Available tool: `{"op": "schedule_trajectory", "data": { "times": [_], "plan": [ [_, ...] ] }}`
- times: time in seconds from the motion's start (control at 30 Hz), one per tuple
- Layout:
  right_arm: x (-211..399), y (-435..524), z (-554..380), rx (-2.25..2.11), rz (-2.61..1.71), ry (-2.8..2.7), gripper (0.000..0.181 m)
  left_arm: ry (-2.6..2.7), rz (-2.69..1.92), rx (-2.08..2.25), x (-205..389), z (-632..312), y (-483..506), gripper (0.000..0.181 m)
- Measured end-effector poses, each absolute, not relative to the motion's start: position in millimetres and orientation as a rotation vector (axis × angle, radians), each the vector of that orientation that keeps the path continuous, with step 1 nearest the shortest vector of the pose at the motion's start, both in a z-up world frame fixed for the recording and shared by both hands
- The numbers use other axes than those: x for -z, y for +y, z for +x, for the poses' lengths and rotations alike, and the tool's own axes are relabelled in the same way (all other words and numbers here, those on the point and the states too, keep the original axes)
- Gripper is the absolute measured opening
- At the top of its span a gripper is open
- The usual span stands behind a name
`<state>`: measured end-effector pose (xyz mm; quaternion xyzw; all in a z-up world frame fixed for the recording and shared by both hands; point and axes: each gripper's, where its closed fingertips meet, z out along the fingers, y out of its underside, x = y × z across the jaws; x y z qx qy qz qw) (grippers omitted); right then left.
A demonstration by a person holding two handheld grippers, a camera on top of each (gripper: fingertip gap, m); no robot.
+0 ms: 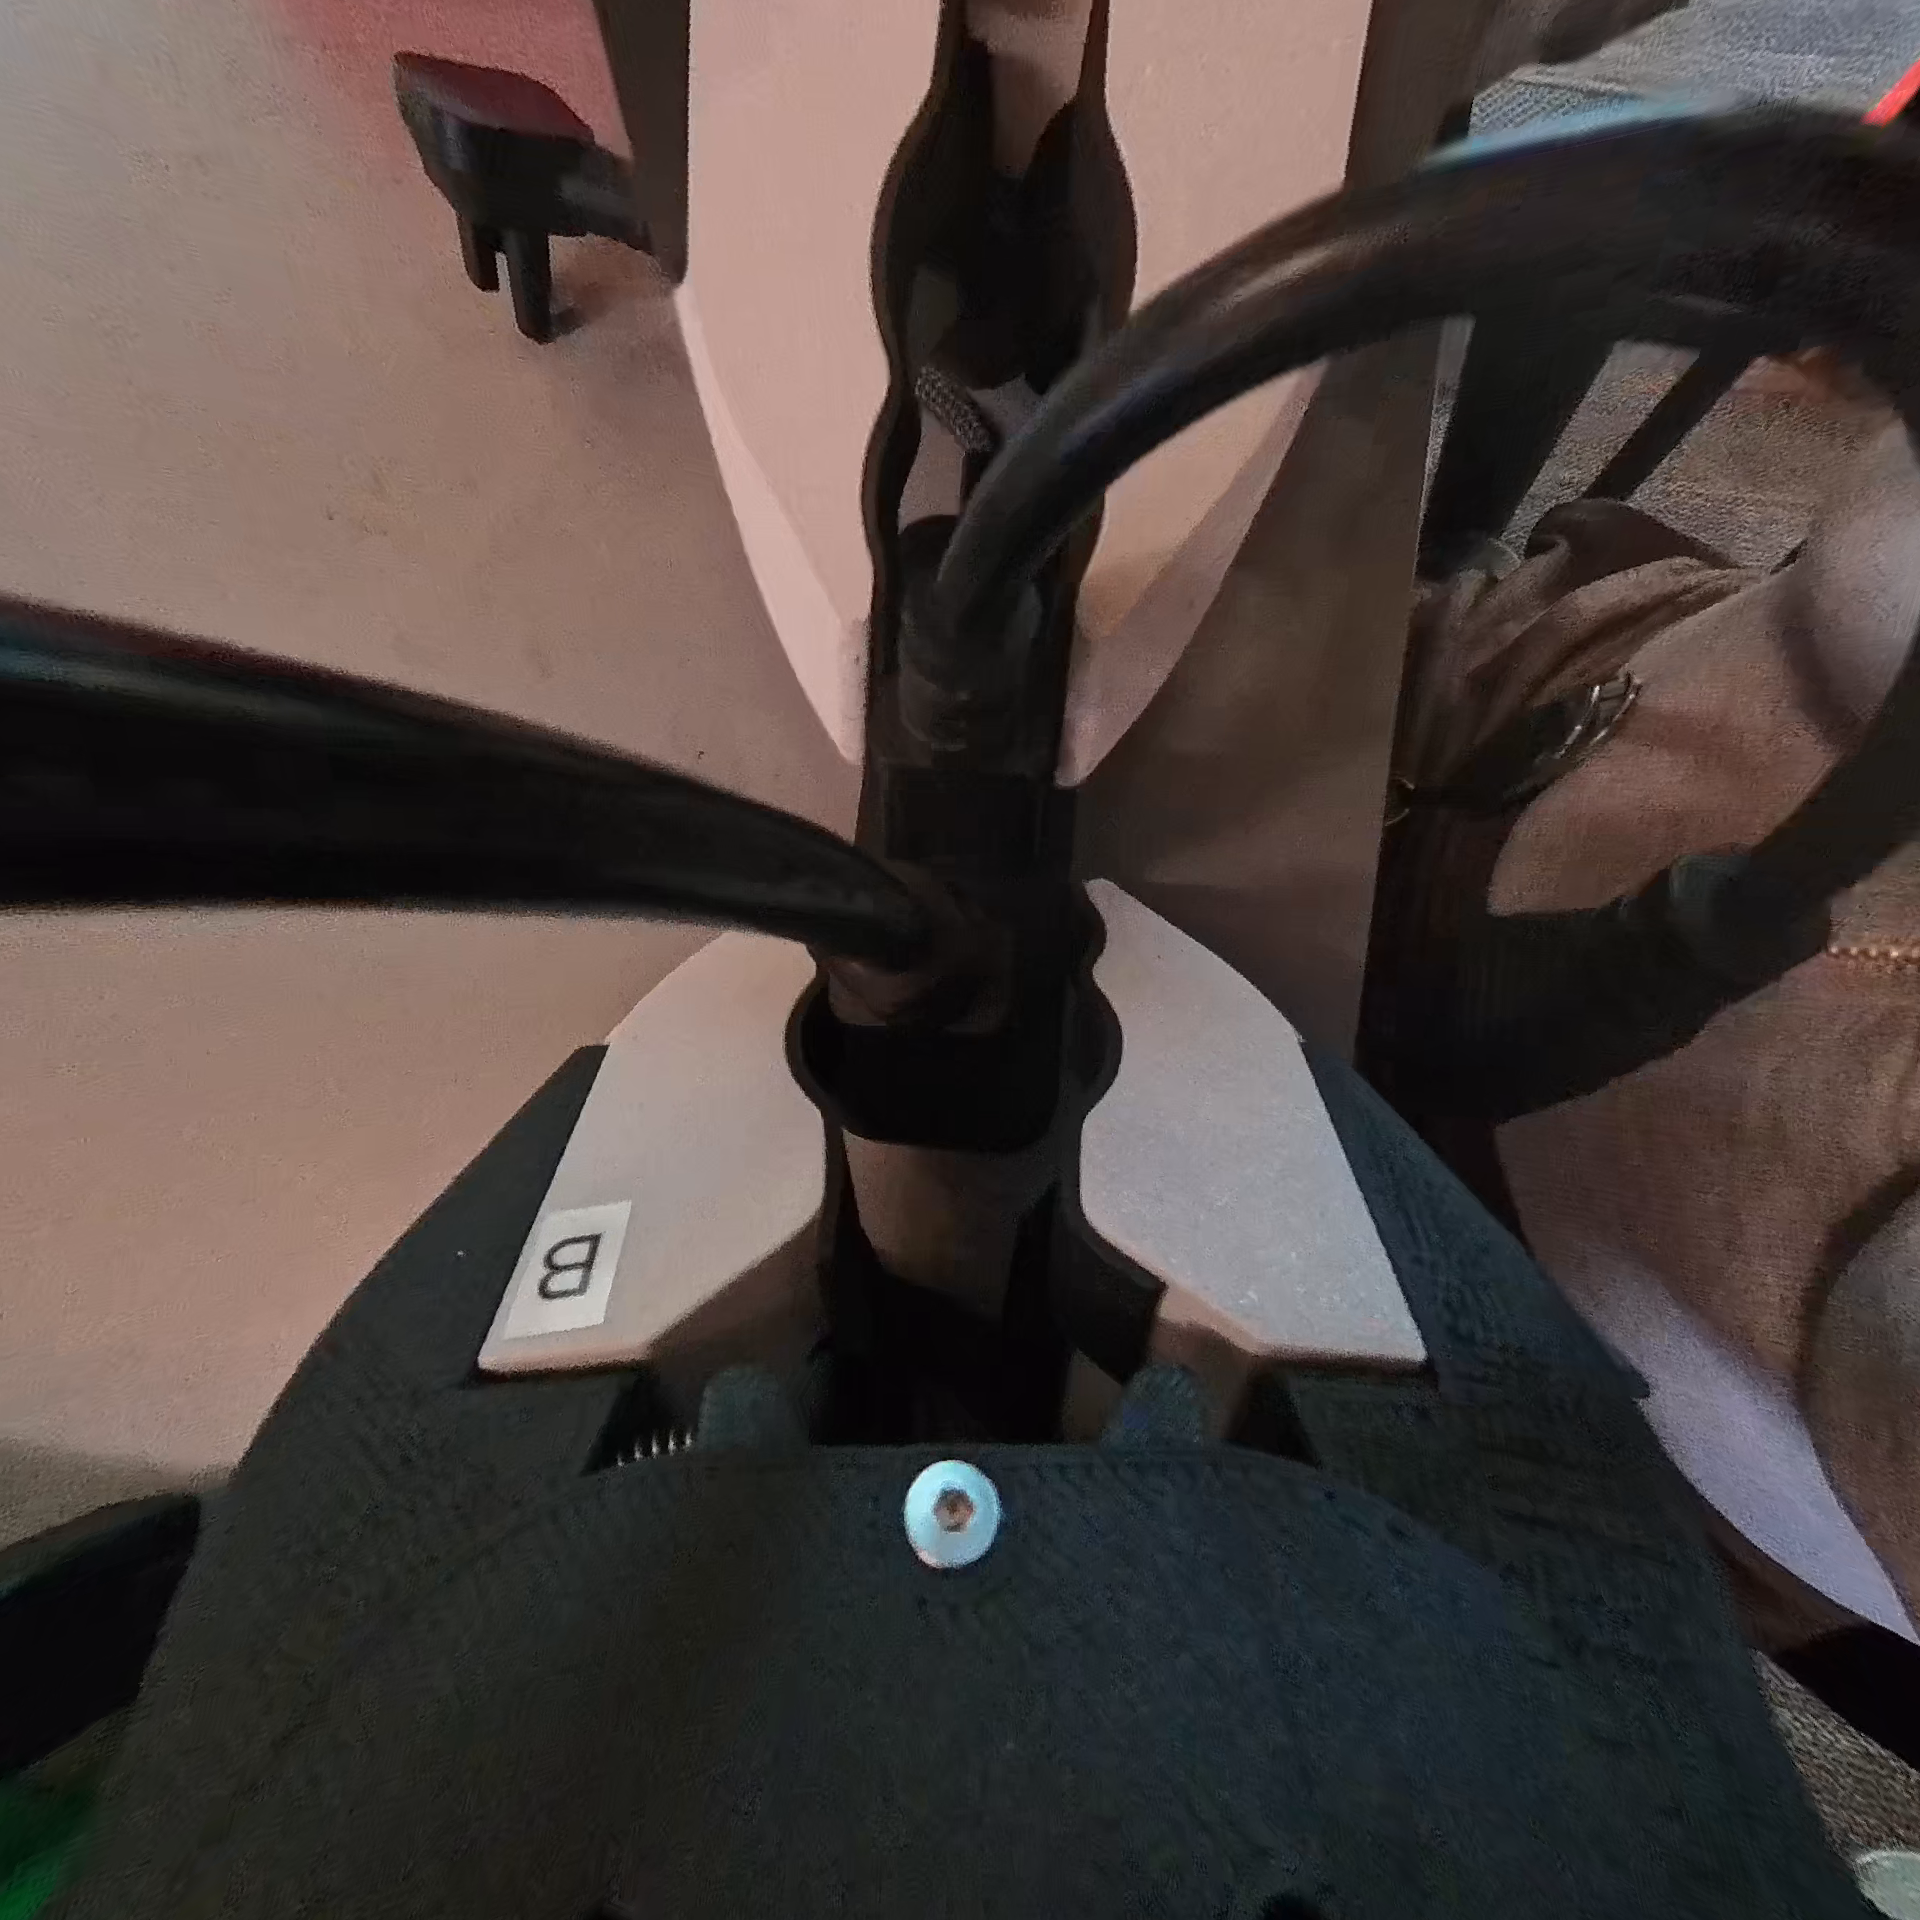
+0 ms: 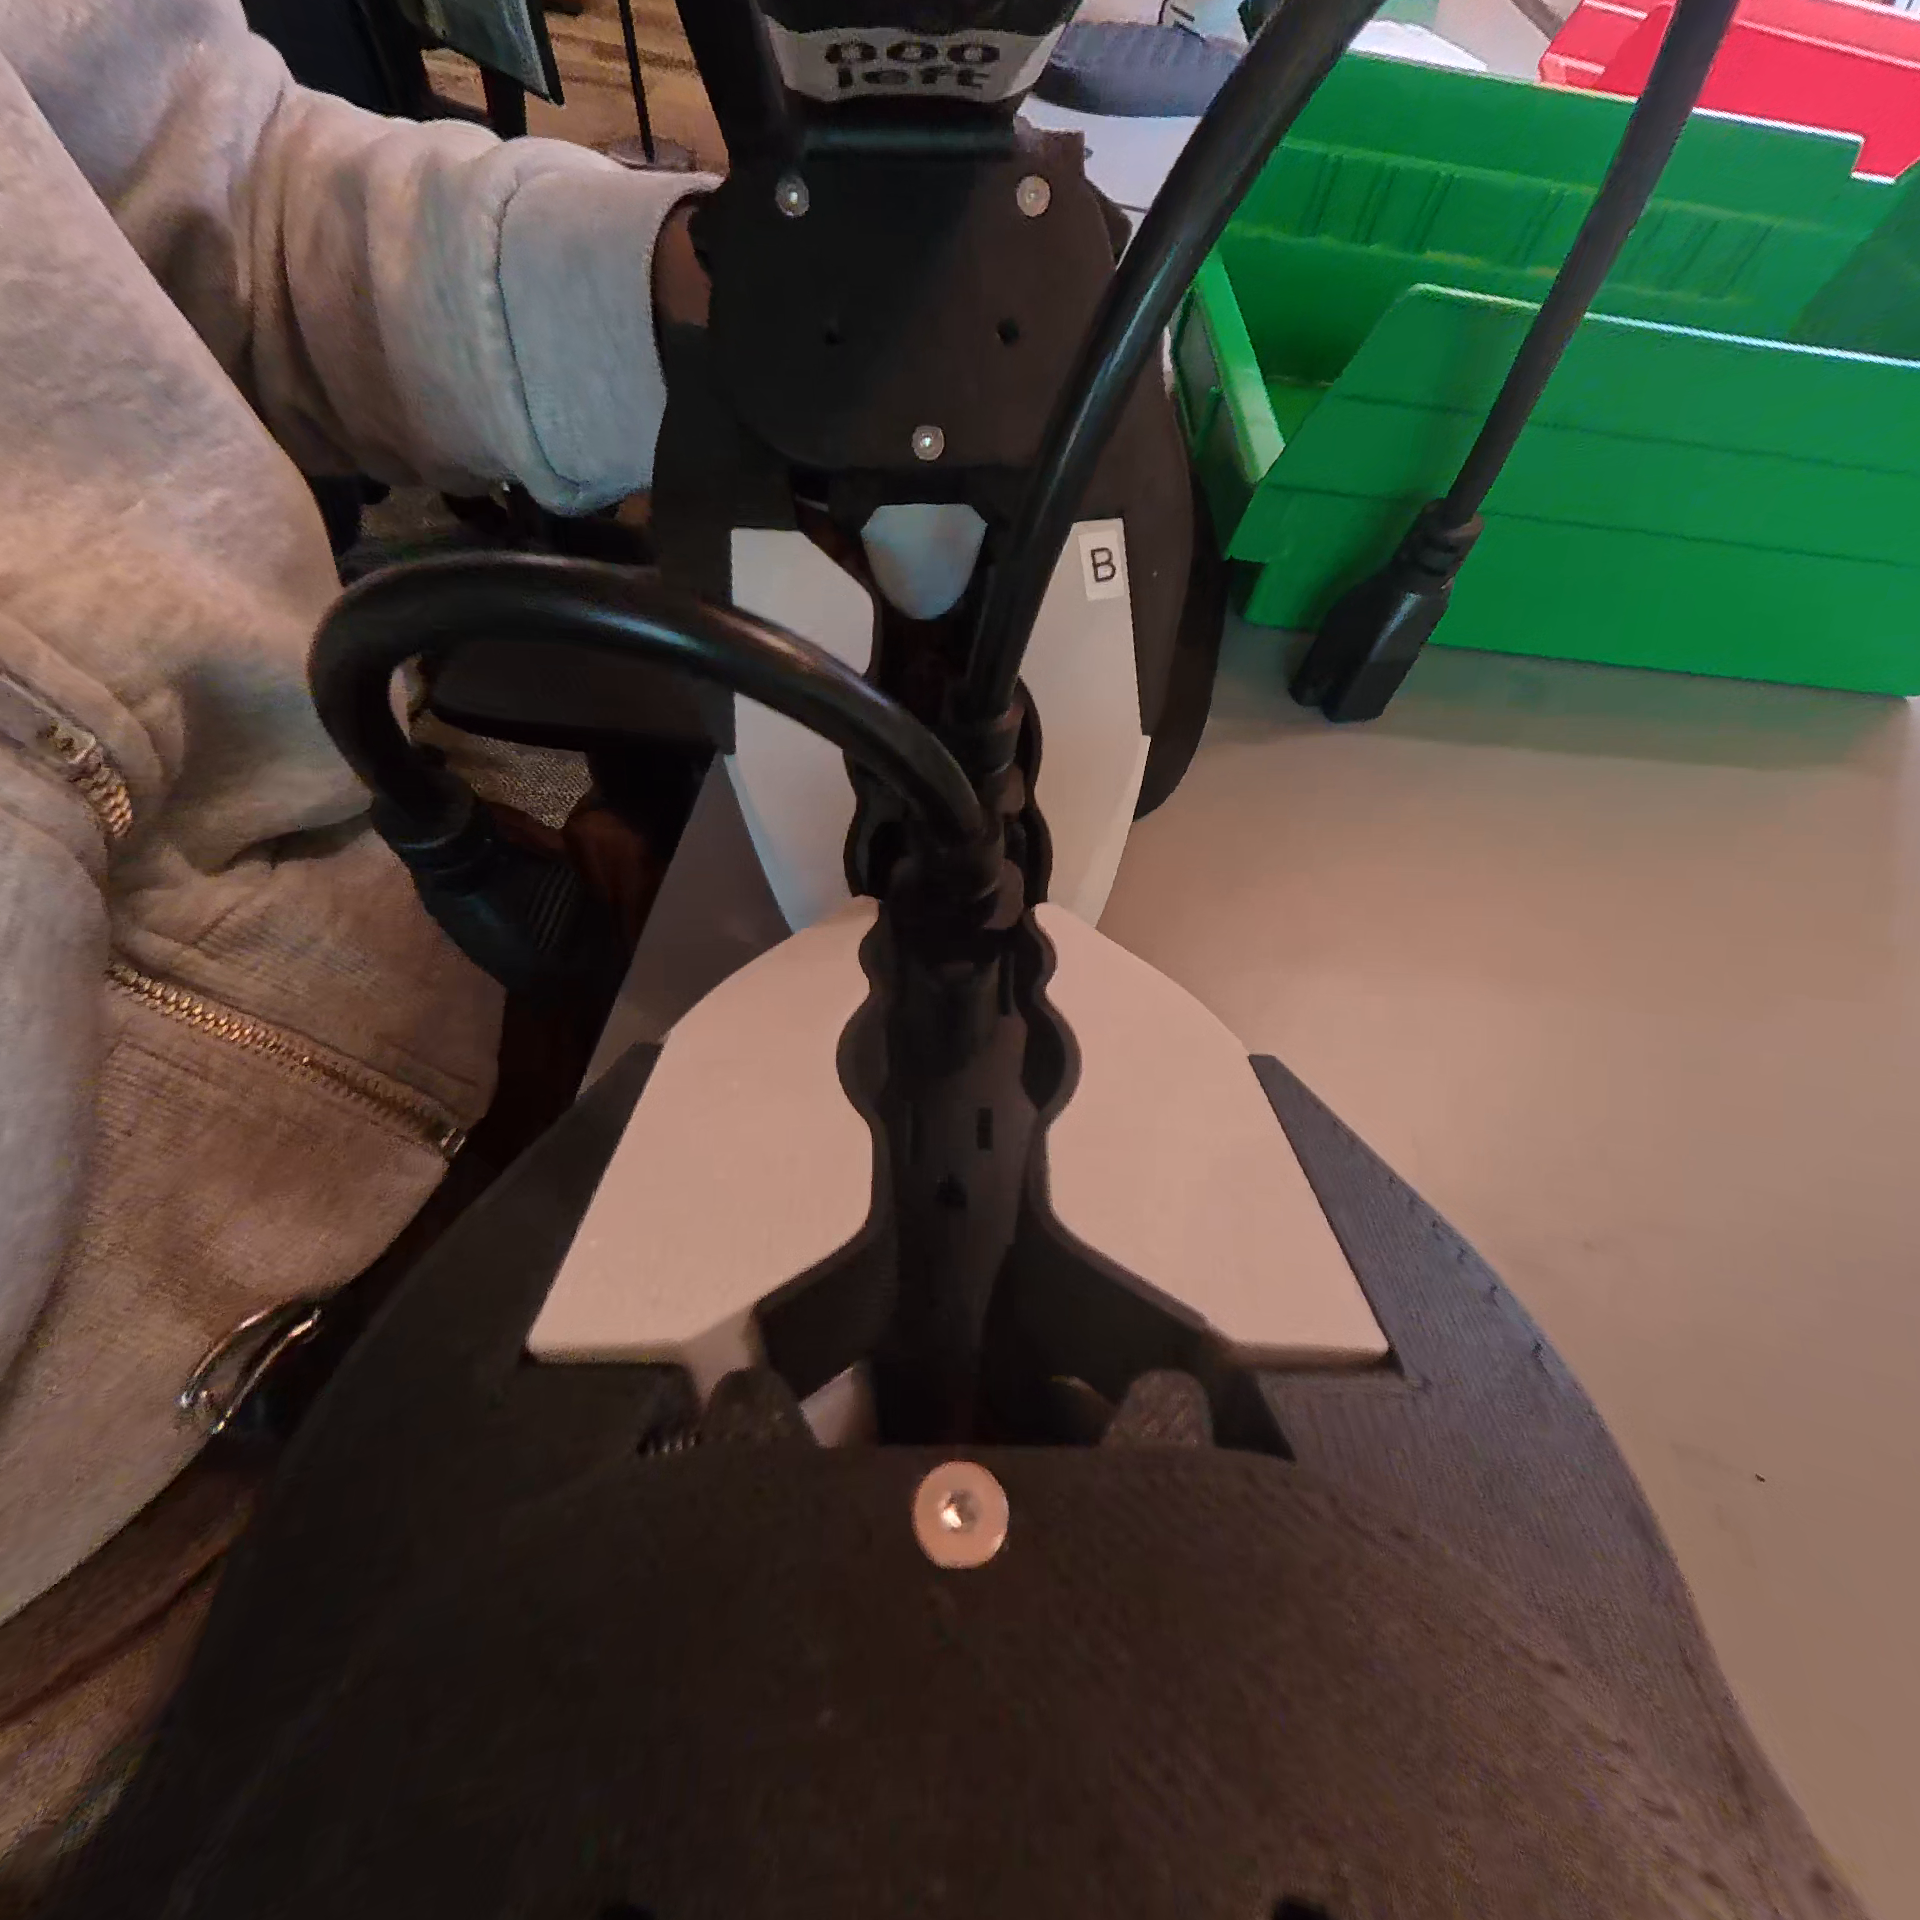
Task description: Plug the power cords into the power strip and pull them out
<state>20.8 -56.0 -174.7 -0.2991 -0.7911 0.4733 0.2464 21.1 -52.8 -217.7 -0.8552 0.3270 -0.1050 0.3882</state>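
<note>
My two grippers meet tip to tip above the beige table (image 2: 1507, 1039). My right gripper (image 2: 956, 925) is shut on a black power strip (image 2: 951, 1153) whose socket slots show between its fingers. My left gripper (image 1: 956, 935) is shut on a black plug (image 1: 914, 1081); it also shows in the right wrist view (image 2: 940, 873). One black cord (image 1: 416, 790) leaves the plug to the left. A second cord (image 1: 1351, 281) curves away to the right from inside the right gripper (image 1: 977, 727). I cannot tell how deep the plugs sit in the strip.
A loose black plug (image 1: 509, 208) lies on the table at the far left. A third cord's connector end (image 2: 1382, 623) rests before green bins (image 2: 1610, 499), with a red bin (image 2: 1787, 73) behind. A person's grey sleeve (image 2: 416, 291) and jacket fill the table's edge. The gap from one gripper's tips to the other's is roughly 4 cm.
</note>
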Motion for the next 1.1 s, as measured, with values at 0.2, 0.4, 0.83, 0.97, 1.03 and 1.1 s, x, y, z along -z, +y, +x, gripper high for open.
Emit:
{"op": "schedule_trajectory", "data": {
  "times": [0.2,0.4,0.83,0.97,1.03,1.1],
  "plan": [
    [174.1,-59.1,18.1,-1.301,-0.817,-2.157,0.022,0.832,-2.18,0.276,217.8,21.3,-53.1,0.041],
    [174.2,-55.5,21.6,-1.323,-0.825,-2.164,0.022,0.832,-2.174,0.283,218.0,22.3,-52.4,0.042],
    [173.2,-58.9,17.3,-1.358,-0.835,-2.153,0.021,0.826,-2.181,0.298,217.9,20.8,-53.0,0.041],
    [173.9,-54.9,22.8,-1.33,-0.832,-2.169,0.022,0.827,-2.176,0.303,218.2,22.2,-52.4,0.042],
    [173.6,-55.0,22.5,-1.344,-0.833,-2.163,0.022,0.833,-2.18,0.299,218.2,22.3,-52.4,0.042],
    [173.0,-57.7,19.6,-1.347,-0.826,-2.157,0.022,0.827,-2.185,0.305,218.1,21.8,-52.4,0.042]
  ]
}}
